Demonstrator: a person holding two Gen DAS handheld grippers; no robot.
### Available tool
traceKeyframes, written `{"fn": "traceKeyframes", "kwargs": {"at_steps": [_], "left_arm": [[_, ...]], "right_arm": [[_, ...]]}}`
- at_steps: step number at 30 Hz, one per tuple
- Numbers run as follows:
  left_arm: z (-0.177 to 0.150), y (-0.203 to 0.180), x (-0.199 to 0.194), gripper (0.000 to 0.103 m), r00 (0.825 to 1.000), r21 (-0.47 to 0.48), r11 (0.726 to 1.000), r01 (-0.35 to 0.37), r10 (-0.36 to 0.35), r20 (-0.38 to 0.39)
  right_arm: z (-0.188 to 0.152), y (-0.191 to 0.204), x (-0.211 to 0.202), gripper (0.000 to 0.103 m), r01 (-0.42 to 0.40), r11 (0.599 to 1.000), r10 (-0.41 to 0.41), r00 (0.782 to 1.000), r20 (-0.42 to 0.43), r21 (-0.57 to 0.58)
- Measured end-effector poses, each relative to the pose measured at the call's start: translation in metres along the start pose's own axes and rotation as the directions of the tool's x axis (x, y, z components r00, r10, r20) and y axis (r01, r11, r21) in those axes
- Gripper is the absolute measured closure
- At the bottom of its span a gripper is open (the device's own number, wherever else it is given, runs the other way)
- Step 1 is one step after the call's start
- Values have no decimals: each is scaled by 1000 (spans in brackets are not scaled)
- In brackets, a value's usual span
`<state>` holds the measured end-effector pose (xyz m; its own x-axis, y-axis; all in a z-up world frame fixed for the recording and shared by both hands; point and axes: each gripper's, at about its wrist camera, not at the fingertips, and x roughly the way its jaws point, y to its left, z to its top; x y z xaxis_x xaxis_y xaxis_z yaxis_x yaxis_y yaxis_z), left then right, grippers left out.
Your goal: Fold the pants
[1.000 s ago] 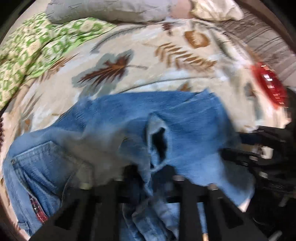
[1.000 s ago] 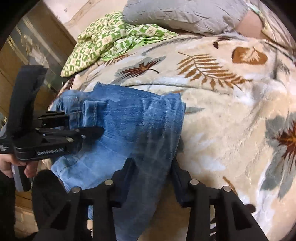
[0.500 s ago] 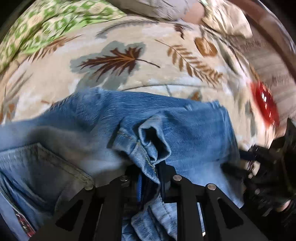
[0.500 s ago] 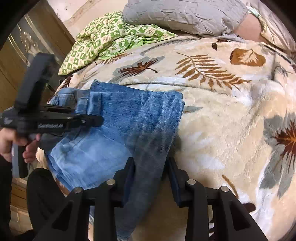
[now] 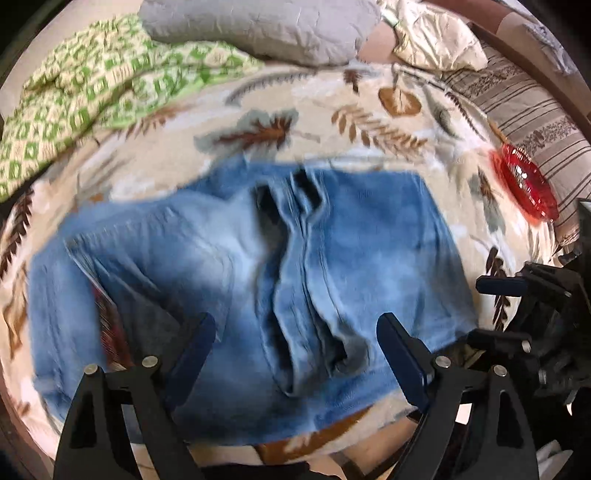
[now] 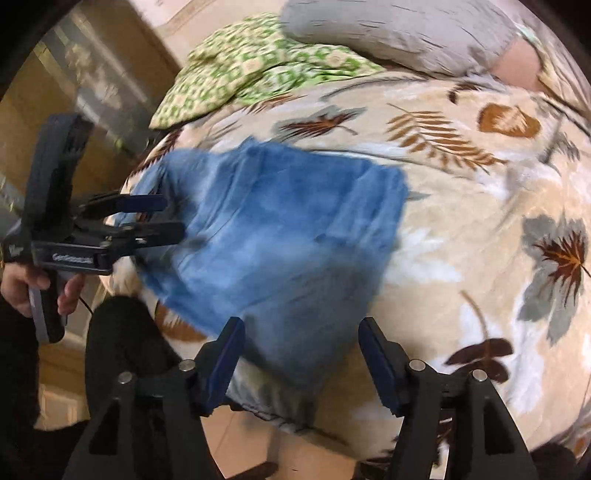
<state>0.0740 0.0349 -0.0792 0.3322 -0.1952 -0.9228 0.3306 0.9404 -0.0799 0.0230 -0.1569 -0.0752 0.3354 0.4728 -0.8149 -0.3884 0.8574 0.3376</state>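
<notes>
From the left wrist view, the left gripper (image 5: 295, 354) is hanging over the folded blue jeans (image 5: 236, 295), its jaws spread wide after just having been opening. The denim is lying below and between the two fingers, but the pads are not pressing on it. A bunched ridge of seams is running away from the gripper down the middle of the pants. The jeans are resting on a leaf-patterned blanket (image 5: 369, 122) that is stretching ahead of the gripper. To the gripper's right the right gripper (image 5: 502, 310) is reaching in at the edge of the pants, and beyond it a red dish (image 5: 524, 184) is sitting on the blanket. Far ahead a grey pillow (image 5: 258, 29) and a green patterned cloth (image 5: 92, 92) are lying.

From the right wrist view, the right gripper (image 6: 301, 354) is also standing apart, its jaws having just been opening, with the near corner of the jeans (image 6: 273, 236) lying loose between the fingers and no pad clamping it. To its left the left gripper (image 6: 170, 218) is pointing at the pants' far side, a hand (image 6: 26, 284) holding its handle.
</notes>
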Motion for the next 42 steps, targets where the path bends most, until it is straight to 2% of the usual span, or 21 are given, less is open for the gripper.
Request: {"fn": "traceKeyframes", "kwargs": {"at_steps": [4, 5, 6, 7, 8, 9, 11, 12, 16, 19, 23, 26, 28, 29, 30, 32, 33, 34, 36, 39, 42], "left_arm": [[-9, -10, 22, 14, 999, -4, 1000, 4, -5, -39], [-11, -12, 27, 18, 999, 2, 1000, 3, -3, -43], [-12, -14, 31, 30, 999, 16, 1000, -10, 10, -51], [-16, -17, 32, 38, 999, 47, 999, -20, 22, -49], [-16, -19, 30, 49, 999, 58, 998, -4, 6, -41], [-16, -18, 25, 67, 998, 53, 998, 42, -40, -44], [-16, -17, 14, 76, 996, 52, 995, 83, -82, -24], [-17, -18, 10, 78, 996, 57, 995, 85, -84, -18], [-25, -8, -4, 78, 987, 28, 987, 159, -160, 0], [-32, -1, 26, 77, 987, 4, 989, 147, -146, -71], [-29, 2, 25, 72, 986, -17, 988, 156, -157, -58], [-27, -3, 8, 45, 995, 14, 996, 93, -92, -24], [-20, 0, -10, 22, 998, 8, 999, 43, -43, 48], [-12, 3, -23, 20, 995, -9, 1000, 25, -24, 101], [-7, 6, -27, 19, 993, -17, 1000, 19, -17, 120], [12, 7, -31, 19, 991, -34, 999, -9, 14, 131], [20, 8, -29, 19, 992, -35, 999, -31, 35, 124], [31, 7, -22, 19, 991, -37, 997, -69, 72, 112], [47, 6, -10, 19, 991, -37, 994, -102, 105, 86], [56, 12, 0, 19, 992, -38, 994, -105, 108, 60], [60, 8, 4, 19, 993, -38, 994, -105, 107, 53]], "right_arm": [[-10, 32, 5, 36, 77, 983, -74, 997, 25, -166], [-11, 37, 8, 36, 93, 975, -90, 996, 23, -201], [-13, 43, 16, 44, 136, 958, -133, 991, 27, -252], [-14, 44, 22, 70, 164, 947, -162, 986, 29, -278], [-15, 45, 28, 74, 191, 934, -192, 981, 28, -303], [-16, 46, 34, 77, 200, 928, -203, 979, 22, -315], [-16, 47, 29, 89, 188, 930, -187, 982, 35, -315], [-16, 49, 22, 95, 191, 927, -184, 982, 50, -322], [-20, 49, 4, 96, 182, 918, -172, 983, 60, -352], [-27, 49, 19, 96, 163, 911, -171, 985, 13, -378], [-31, 53, 33, 96, 199, 892, -208, 978, 23, -405], [-29, 51, 26, 92, 179, 902, -190, 982, 12, -394], [-27, 50, 12, 90, 157, 907, -165, 986, 11, -391], [-23, 48, 5, 89, 142, 911, -147, 989, 18, -388], [-18, 44, -4, 85, 118, 920, -116, 993, 28, -374], [-5, 34, -11, 62, 90, 934, -84, 996, 32, -345], [1, 30, -12, 32, 100, 936, -91, 995, 42, -337], [9, 23, -12, 24, 142, 934, -126, 990, 69, -329], [22, 15, -14, 24, 159, 932, -132, 986, 104, -327], [42, 7, -22, 24, 147, 939, -122, 988, 96, -312], [45, 7, -45, 24, 24, 945, -11, 999, 43, -325]]}}
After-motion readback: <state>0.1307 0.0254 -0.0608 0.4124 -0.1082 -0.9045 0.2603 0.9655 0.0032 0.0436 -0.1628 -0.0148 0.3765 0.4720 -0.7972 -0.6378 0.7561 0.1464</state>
